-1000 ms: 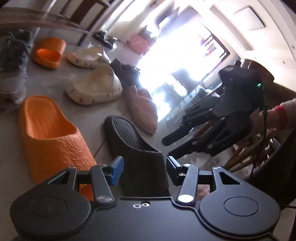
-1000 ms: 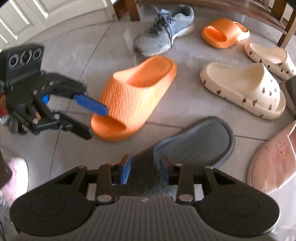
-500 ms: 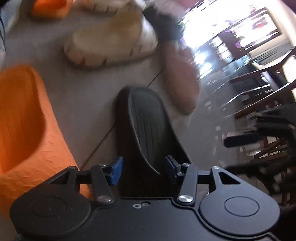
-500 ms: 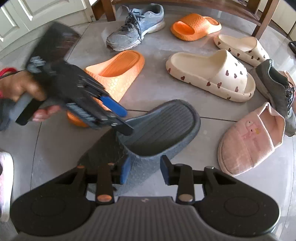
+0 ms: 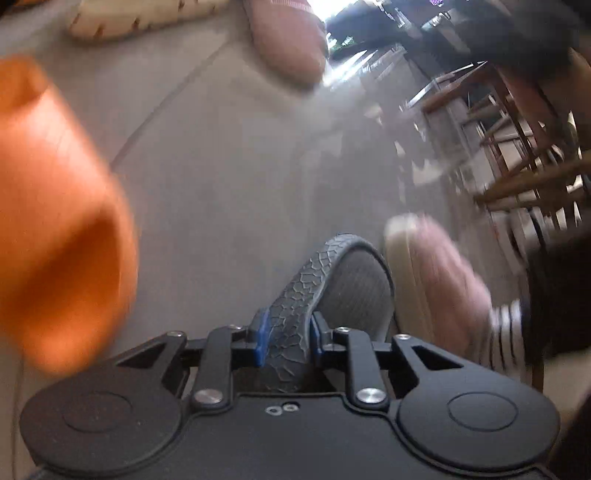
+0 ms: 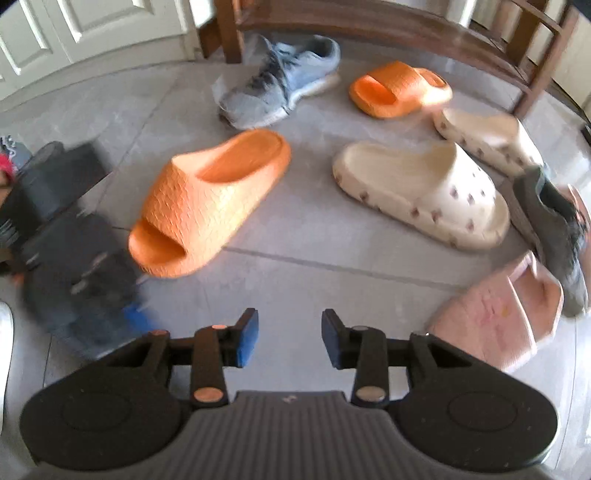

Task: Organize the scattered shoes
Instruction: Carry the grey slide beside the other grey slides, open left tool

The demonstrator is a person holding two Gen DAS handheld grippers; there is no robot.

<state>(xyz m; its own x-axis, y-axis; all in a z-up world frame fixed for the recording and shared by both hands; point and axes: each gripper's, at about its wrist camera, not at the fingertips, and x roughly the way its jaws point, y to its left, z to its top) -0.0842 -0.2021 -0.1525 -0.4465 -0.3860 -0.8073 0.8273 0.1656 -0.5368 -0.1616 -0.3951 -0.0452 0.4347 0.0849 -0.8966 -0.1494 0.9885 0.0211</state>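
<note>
My left gripper [image 5: 288, 339] has its jaws closing on the side rim of a dark grey slide [image 5: 351, 288], which stands on edge between the blue pads. In the right wrist view that gripper is a dark blur at the left [image 6: 85, 258]. My right gripper [image 6: 288, 332] stands open over bare floor tile with nothing between its fingers. Ahead of it lie an orange slide [image 6: 210, 199], a second orange slide [image 6: 399, 88], two cream slides [image 6: 421, 192] [image 6: 487, 140], a blue-grey sneaker [image 6: 280, 81], a dark sneaker [image 6: 554, 229] and a pink slipper [image 6: 498, 314].
A wooden bench frame [image 6: 369, 22] and a white door [image 6: 92, 26] close off the far side. In the left wrist view the orange slide [image 5: 55, 206] fills the left, a pink slipper [image 5: 443, 288] lies beside the held slide, and wooden chair legs [image 5: 517, 166] stand at right.
The left gripper closed on the dark grey slide's rim and carried it off to the left. The slide is gone from between the right gripper's fingers, which now frame bare floor.
</note>
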